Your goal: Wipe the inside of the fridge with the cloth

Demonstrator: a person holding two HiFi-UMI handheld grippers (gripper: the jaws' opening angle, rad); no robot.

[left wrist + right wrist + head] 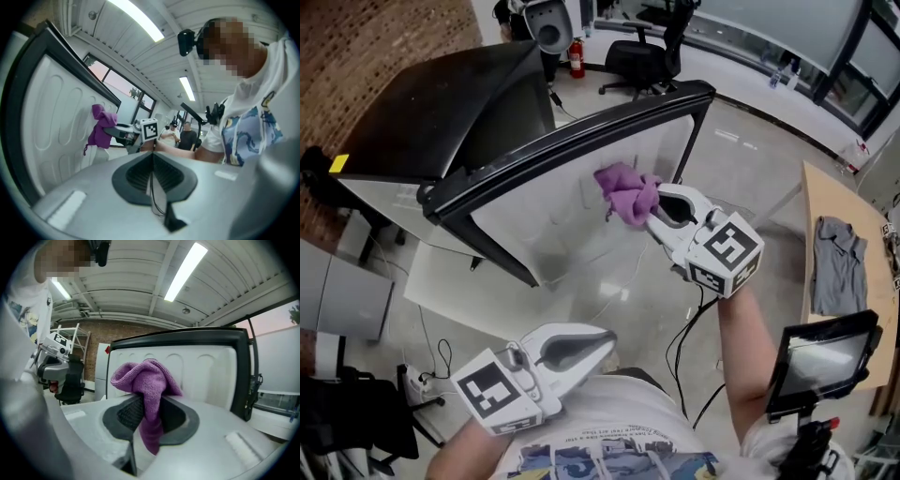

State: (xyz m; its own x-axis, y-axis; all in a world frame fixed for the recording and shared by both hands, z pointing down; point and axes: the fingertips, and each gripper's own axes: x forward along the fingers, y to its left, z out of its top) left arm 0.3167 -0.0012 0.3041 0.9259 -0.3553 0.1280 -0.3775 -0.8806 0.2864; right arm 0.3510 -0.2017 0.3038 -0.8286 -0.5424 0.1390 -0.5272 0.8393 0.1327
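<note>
1. The left tongs (602, 343) hang low near the person's body, well apart from the fridge (441, 112). Their jaws are pressed together with nothing between them.
2. The fridge door (553, 225) stands open, with its ribbed white inner liner facing the person.
3. The purple cloth (626, 192) sits bunched at that liner, near the door's far right corner and just under its black rim. It appears to touch the liner, though contact is hard to confirm.
4. The right tongs (654, 212) are clamped on the cloth's gathered middle. A rounded wad stands out ahead of the jaws and a short tail hangs down between them.
5. The cloth looks like soft, light, limp terry, so it should crumple to fit the ribs rather than scrape them.
6. This hold on the bunched centre looks right, since it leaves a broad pad in front. The clamp needs to be firm, because wiping could drag the loose folds out.
</note>
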